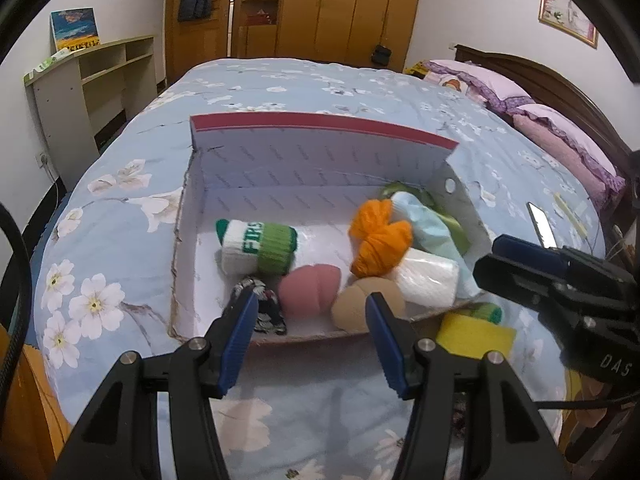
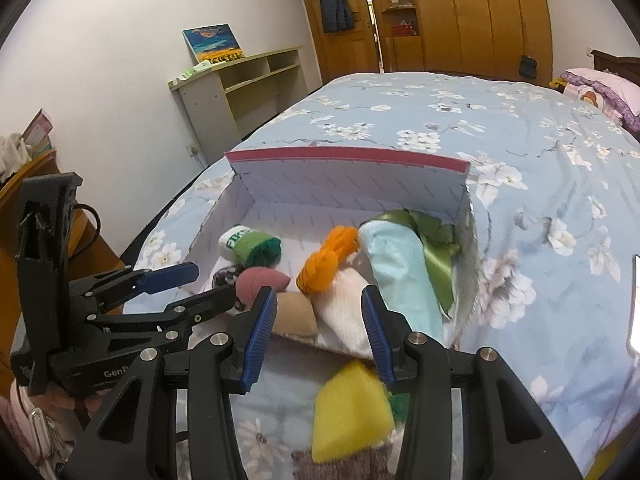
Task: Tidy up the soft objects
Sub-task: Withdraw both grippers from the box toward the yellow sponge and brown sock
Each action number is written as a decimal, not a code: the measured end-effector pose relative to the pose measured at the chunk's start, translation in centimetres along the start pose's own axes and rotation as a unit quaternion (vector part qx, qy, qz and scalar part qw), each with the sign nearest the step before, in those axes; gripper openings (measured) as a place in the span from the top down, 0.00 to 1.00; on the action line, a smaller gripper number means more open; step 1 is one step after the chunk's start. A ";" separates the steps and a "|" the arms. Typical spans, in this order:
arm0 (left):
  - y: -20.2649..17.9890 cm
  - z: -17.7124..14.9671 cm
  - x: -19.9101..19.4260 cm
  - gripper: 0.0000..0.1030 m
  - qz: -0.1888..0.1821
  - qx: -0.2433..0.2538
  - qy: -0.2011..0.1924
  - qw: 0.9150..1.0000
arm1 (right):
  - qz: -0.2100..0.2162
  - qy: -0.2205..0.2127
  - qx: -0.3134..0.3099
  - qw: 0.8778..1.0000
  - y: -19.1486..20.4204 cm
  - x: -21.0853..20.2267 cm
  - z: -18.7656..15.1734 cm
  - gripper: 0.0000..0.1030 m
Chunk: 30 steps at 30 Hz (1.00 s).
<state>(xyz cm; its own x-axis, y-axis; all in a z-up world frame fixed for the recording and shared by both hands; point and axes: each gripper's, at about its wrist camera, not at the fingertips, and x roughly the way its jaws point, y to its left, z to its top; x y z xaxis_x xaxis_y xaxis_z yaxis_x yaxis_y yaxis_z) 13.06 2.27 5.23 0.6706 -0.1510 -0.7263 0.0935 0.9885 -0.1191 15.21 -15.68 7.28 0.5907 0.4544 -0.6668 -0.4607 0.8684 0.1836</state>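
1. Left gripper [image 1: 310, 322]: jaws stand apart, about half wide, nothing between the blue pads. It points down and forward at the near edge of the cardboard box [image 1: 320, 132], just over the pink sponge [image 1: 310, 288] and the beige sponge [image 1: 366, 306], not touching them as far as I can tell.
2. Right gripper [image 2: 318, 312]: also open at middle width and empty. It points down at the near right part of the box; the white roll [image 2: 344, 308] shows between its fingers but is further away, inside the box.
3. Step in hand, my judgement: most soft things are already in the box, i.e. the green-white knit sock roll [image 1: 258, 246], orange yarn [image 1: 378, 242], light blue cloth [image 2: 396, 276], green satin cloth [image 2: 434, 240] and a dark patterned cloth [image 1: 264, 304]. Both grippers seem between two picks.
4. What is left: the yellow sponge [image 2: 350, 412] lies on the floral bed cover [image 2: 520, 140], outside the box, just in front of its near wall, w/ sth green beside it. It is blurred in the right wrist view.
5. Next move, probably: the right gripper, which is nearest, must drop lower and back toward the yellow sponge, close on it gently, then lift over the low wall.
6. Pose: both hands side by side, tilted down steeply.
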 end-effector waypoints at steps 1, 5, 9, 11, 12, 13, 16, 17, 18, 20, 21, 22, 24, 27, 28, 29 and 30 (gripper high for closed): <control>-0.2 -0.2 -0.2 0.43 -0.002 0.002 0.000 1.000 | -0.001 0.000 0.001 1.000 -0.1 -0.3 -0.2 0.56; -1.2 -0.8 -0.7 0.43 -0.008 0.010 0.001 1.000 | -0.005 0.000 0.007 1.000 -0.4 -1.2 -1.1 0.56; -1.9 -1.4 -1.0 0.43 -0.014 0.014 0.005 1.000 | -0.009 -0.001 0.010 1.000 -0.6 -2.1 -2.0 0.56; -2.1 -1.7 -1.3 0.43 -0.016 0.017 0.006 1.000 | -0.011 -0.002 0.012 1.000 -0.7 -2.5 -2.5 0.56; -2.3 -1.9 -1.4 0.43 -0.017 0.018 0.006 1.000 | -0.012 -0.002 0.013 1.000 -0.8 -2.8 -2.8 0.56; -2.5 -2.0 -1.5 0.43 -0.019 0.020 0.006 1.000 | -0.013 -0.002 0.013 1.000 -0.8 -2.9 -3.0 0.56; -3.0 -2.4 -1.8 0.43 -0.025 0.024 0.006 0.999 | -0.017 -0.001 0.013 1.000 -0.9 -3.5 -3.8 0.56; -3.1 -2.5 -1.8 0.43 -0.026 0.025 0.007 0.999 | -0.018 0.000 0.013 1.000 -1.0 -3.6 -4.0 0.56; -3.4 -2.6 -1.9 0.43 -0.029 0.027 0.008 0.999 | -0.020 0.002 0.014 1.000 -1.0 -3.8 -4.3 0.56; -3.7 -2.9 -1.9 0.43 -0.033 0.029 0.011 0.999 | -0.023 0.003 0.014 1.000 -1.2 -4.1 -4.7 0.56; -3.8 -3.0 -1.9 0.43 -0.035 0.031 0.012 0.999 | -0.024 0.004 0.014 1.000 -1.2 -4.2 -4.9 0.56; -4.0 -3.1 -1.9 0.43 -0.037 0.032 0.013 0.999 | -0.026 0.004 0.013 1.000 -1.3 -4.4 -5.1 0.56; -4.5 -3.4 -2.0 0.43 -0.040 0.037 0.015 0.998 | -0.030 0.005 0.011 0.999 -1.5 -4.7 -5.4 0.56; -5.0 -3.7 -2.0 0.43 -0.045 0.041 0.018 0.998 | -0.035 0.009 0.006 0.999 -1.8 -5.2 -6.0 0.56; -5.3 -3.7 -2.0 0.43 -0.047 0.043 0.019 0.998 | -0.037 0.011 0.005 0.999 -2.0 -5.3 -6.3 0.56; -5.5 -3.8 -2.0 0.43 -0.049 0.045 0.021 0.998 | -0.039 0.013 0.005 0.999 -2.1 -5.4 -6.6 0.56; -5.7 -3.9 -1.9 0.43 -0.051 0.047 0.022 0.997 | -0.041 0.015 0.006 0.999 -2.4 -5.5 -6.8 0.56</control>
<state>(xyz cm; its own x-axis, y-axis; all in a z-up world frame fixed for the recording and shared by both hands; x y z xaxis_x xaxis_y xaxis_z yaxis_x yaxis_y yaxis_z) 8.36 -3.13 4.69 0.6216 -0.2498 -0.7424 0.2293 0.9643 -0.1325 8.56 -21.58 5.56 0.6050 0.3761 -0.7018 -0.4036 0.9046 0.1370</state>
